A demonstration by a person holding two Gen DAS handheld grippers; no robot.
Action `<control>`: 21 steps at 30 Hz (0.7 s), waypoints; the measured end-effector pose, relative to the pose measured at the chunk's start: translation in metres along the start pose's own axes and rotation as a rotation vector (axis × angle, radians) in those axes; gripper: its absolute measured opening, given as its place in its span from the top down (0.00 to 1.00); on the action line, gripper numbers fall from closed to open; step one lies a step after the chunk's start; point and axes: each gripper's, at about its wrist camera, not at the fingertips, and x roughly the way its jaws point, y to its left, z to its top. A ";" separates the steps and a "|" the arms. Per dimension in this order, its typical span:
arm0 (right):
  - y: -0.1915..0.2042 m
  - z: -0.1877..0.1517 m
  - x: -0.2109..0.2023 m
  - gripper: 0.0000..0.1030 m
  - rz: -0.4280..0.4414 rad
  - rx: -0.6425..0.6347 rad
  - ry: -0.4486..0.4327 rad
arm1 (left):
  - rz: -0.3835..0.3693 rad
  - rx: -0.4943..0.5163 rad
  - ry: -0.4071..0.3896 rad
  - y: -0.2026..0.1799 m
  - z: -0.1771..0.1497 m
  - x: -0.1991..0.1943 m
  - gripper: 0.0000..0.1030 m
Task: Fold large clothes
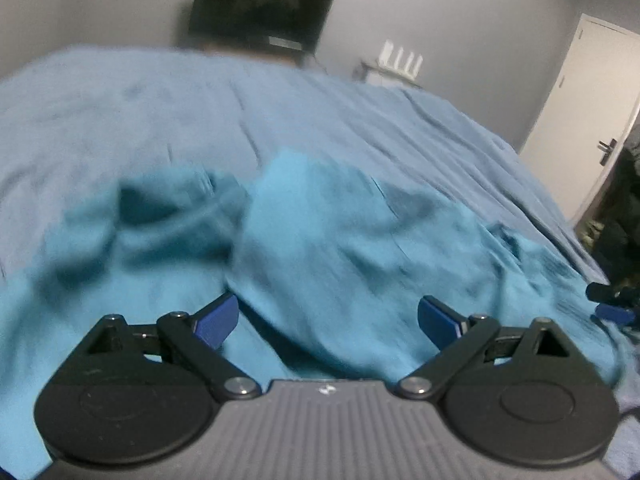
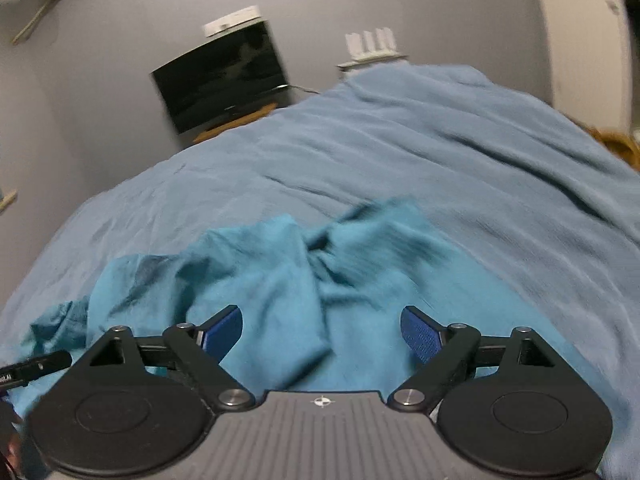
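A bright teal garment point(image 1: 320, 248) lies crumpled on the blue bed cover point(image 1: 160, 120), near its front edge. My left gripper point(image 1: 327, 326) is open, its blue pads point(image 1: 218, 322) spread wide just above the garment, holding nothing. In the right wrist view the same teal garment point(image 2: 280, 272) lies bunched in folds on the bed cover point(image 2: 440, 152). My right gripper point(image 2: 321, 334) is open over it and empty. The right gripper's tip point(image 1: 612, 304) shows at the right edge of the left wrist view. The left gripper's black tip point(image 2: 36, 366) shows at the left edge of the right wrist view.
A dark television point(image 2: 224, 80) stands on a wooden stand against the grey wall beyond the bed. A white router point(image 2: 370, 46) sits on a small shelf. A white door point(image 1: 588, 112) is at the right, with dark items point(image 1: 620, 216) beside it.
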 end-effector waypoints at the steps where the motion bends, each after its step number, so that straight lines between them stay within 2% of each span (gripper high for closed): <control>1: -0.007 -0.004 -0.009 0.15 0.001 0.030 0.008 | -0.022 0.007 0.041 -0.008 -0.006 -0.002 0.06; 3: -0.017 -0.014 -0.024 0.15 0.020 0.065 0.032 | -0.061 0.066 0.111 -0.029 -0.017 -0.005 0.06; 5: -0.020 -0.022 -0.035 0.16 0.020 0.067 0.052 | -0.061 0.178 0.160 -0.055 -0.033 -0.009 0.06; 7: -0.017 -0.031 -0.043 0.16 -0.003 0.034 0.081 | -0.013 0.287 0.205 -0.077 -0.051 -0.009 0.06; 10: -0.013 -0.041 -0.054 0.16 -0.066 0.030 0.077 | 0.069 0.347 0.226 -0.093 -0.069 -0.010 0.06; 13: -0.028 -0.041 -0.073 0.10 -0.126 0.132 0.039 | 0.110 0.399 0.269 -0.103 -0.081 -0.009 0.06; 15: -0.047 -0.042 -0.081 0.08 -0.135 0.233 0.030 | 0.148 0.449 0.297 -0.108 -0.085 0.003 0.06; 19: -0.076 -0.047 -0.086 0.08 -0.137 0.380 0.077 | 0.239 0.594 0.327 -0.126 -0.099 0.016 0.06; 21: -0.083 -0.049 -0.085 0.08 -0.131 0.428 0.104 | 0.263 0.632 0.330 -0.131 -0.103 0.019 0.06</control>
